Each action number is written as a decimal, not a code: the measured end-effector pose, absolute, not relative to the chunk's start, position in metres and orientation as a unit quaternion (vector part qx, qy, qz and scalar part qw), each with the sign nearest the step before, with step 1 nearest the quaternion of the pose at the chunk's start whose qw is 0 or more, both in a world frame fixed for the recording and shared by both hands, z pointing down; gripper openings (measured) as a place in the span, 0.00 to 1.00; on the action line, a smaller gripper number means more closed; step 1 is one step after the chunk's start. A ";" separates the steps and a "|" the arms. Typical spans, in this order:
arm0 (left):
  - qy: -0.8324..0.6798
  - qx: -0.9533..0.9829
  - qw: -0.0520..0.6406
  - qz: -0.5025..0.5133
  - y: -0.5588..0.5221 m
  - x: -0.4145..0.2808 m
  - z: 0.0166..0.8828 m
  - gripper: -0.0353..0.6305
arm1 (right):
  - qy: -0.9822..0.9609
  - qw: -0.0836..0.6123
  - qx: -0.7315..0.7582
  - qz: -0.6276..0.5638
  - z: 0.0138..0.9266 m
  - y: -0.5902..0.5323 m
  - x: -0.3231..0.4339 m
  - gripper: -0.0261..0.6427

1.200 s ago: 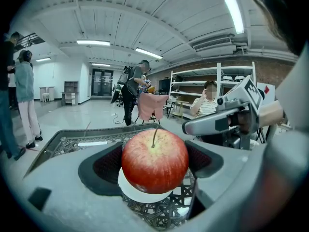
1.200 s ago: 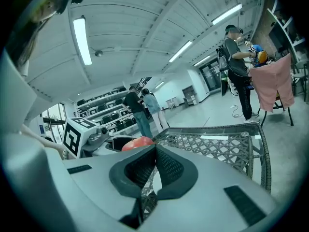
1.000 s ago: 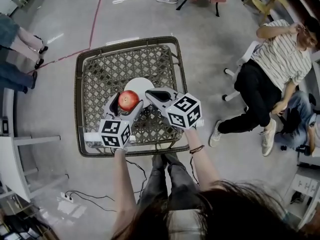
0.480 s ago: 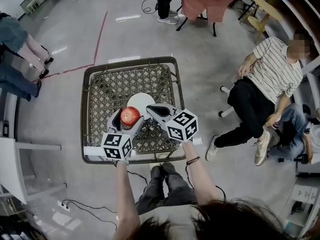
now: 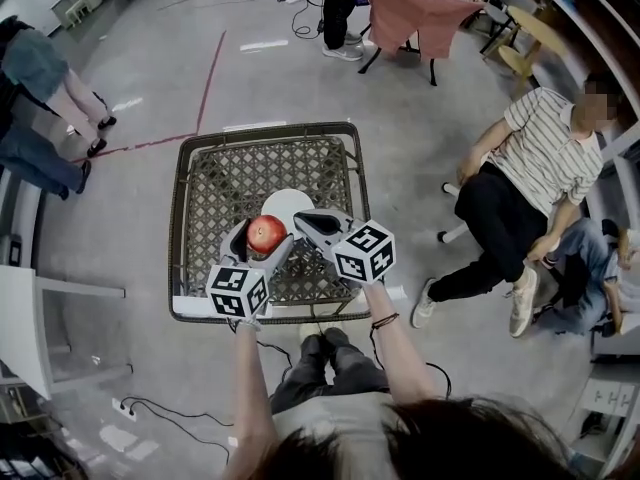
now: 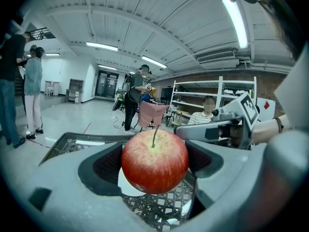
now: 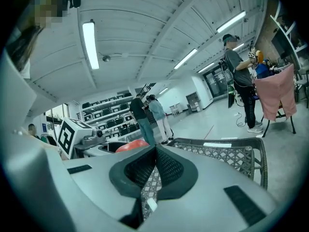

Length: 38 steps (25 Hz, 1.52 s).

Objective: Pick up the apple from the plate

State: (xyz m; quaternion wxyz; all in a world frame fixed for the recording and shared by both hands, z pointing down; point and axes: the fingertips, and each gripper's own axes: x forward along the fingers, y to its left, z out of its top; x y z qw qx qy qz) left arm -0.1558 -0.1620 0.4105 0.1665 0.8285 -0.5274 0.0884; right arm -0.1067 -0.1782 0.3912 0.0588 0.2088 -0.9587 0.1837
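A red apple (image 5: 266,233) with a stem is held between the jaws of my left gripper (image 5: 260,236), lifted above the white plate (image 5: 290,202). In the left gripper view the apple (image 6: 154,161) fills the space between the dark pads, and the plate (image 6: 126,183) shows below and behind it. My right gripper (image 5: 308,220) is just right of the apple, shut with nothing between its jaws; its own view shows the tips (image 7: 155,151) meeting and the apple (image 7: 131,146) off to the left.
The plate lies on a square wicker table (image 5: 215,183) with a raised rim. A seated person (image 5: 520,178) is to the right, others stand at the left and far side, and a chair with a pink cloth (image 5: 420,13) is beyond the table.
The head camera has shifted, so the table sits a little lower and further right in view. The apple stays gripped in the left gripper; both grippers keep their places over the table.
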 end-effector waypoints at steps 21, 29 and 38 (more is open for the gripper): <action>-0.518 0.839 0.148 0.073 -0.136 -0.159 0.371 0.68 | -0.967 0.030 0.195 0.163 0.349 -0.152 -0.104 0.05; -0.511 0.846 0.138 0.070 -0.128 -0.153 0.361 0.68 | -0.972 0.027 0.182 0.146 0.337 -0.143 -0.105 0.05; -0.503 0.852 0.127 0.064 -0.122 -0.149 0.351 0.67 | -0.975 0.015 0.178 0.135 0.325 -0.140 -0.106 0.05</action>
